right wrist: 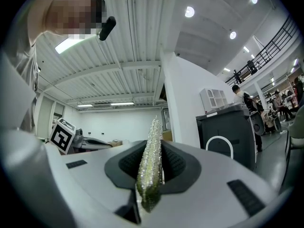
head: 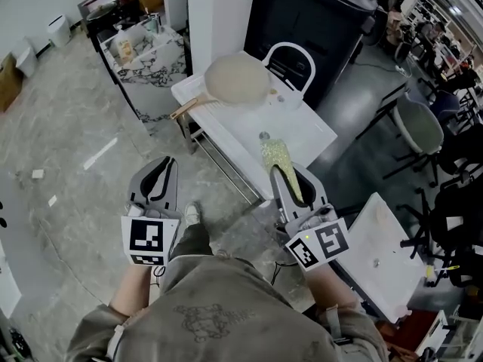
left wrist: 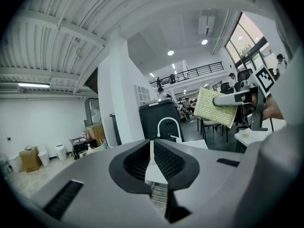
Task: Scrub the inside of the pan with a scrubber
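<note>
A beige pan [head: 235,80] with a wooden handle [head: 185,109] lies on the white sink table [head: 309,130], beside a white faucet [head: 290,55]. My right gripper [head: 281,173] is shut on a flat yellow-green scrubber [head: 275,155], held in the air over the table's near edge. In the right gripper view the scrubber [right wrist: 151,160] stands edge-on between the pads. My left gripper [head: 162,166] hangs over the floor to the left of the table, shut with nothing in it [left wrist: 151,151]. From the left gripper view the scrubber [left wrist: 214,107] and the faucet [left wrist: 166,126] show ahead.
A marble-patterned cabinet [head: 147,66] with bottles stands at the back left. A large black machine [head: 309,13] is behind the sink. A grey stool [head: 419,127] and a second white table [head: 385,255] are at the right. A white pillar [head: 219,13] rises behind the pan.
</note>
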`<state>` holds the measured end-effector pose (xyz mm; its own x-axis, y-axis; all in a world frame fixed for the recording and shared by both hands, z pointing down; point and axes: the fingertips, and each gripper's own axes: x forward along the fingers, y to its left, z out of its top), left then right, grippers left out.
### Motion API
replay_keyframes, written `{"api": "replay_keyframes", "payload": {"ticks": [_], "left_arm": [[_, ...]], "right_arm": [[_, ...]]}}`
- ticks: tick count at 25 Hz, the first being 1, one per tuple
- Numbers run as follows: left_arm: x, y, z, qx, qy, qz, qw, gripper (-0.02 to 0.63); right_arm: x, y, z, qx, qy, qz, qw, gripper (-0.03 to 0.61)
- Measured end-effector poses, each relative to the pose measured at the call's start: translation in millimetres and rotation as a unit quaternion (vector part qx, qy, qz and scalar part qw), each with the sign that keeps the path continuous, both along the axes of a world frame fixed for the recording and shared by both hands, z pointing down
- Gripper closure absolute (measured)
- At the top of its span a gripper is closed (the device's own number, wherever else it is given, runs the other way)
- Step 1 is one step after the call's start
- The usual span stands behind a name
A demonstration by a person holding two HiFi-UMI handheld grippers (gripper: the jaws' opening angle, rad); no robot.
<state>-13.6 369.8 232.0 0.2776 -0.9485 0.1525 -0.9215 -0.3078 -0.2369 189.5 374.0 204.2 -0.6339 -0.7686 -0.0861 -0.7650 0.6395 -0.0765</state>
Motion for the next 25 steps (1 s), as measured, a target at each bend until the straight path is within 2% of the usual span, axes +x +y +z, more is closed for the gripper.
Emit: {"api": "replay_keyframes", "payload": {"ticks": [15, 21, 25], "left_arm": [[-26.2, -100.7, 46.7, -0.045, -0.038, 0.033, 0.9977, 0.576], [-41.1, -156.3, 70.7, -0.090, -0.056, 0.055, 0.9929, 0.484], [-54.3, -194.3, 87.2, -0.117, -0.062, 0.066, 0.9889, 0.456]], "right_arm": [[-24.1, -90.5, 32.8, -0.027, 0.015, 0.019, 0.999, 0.505], [-46.9, -148.1, 43.8, -0.044, 0.025, 0.017, 0.999, 0.505], [-62.6, -189.4, 50.2, -0.057, 0.032, 0.021, 0.998, 0.505]]}}
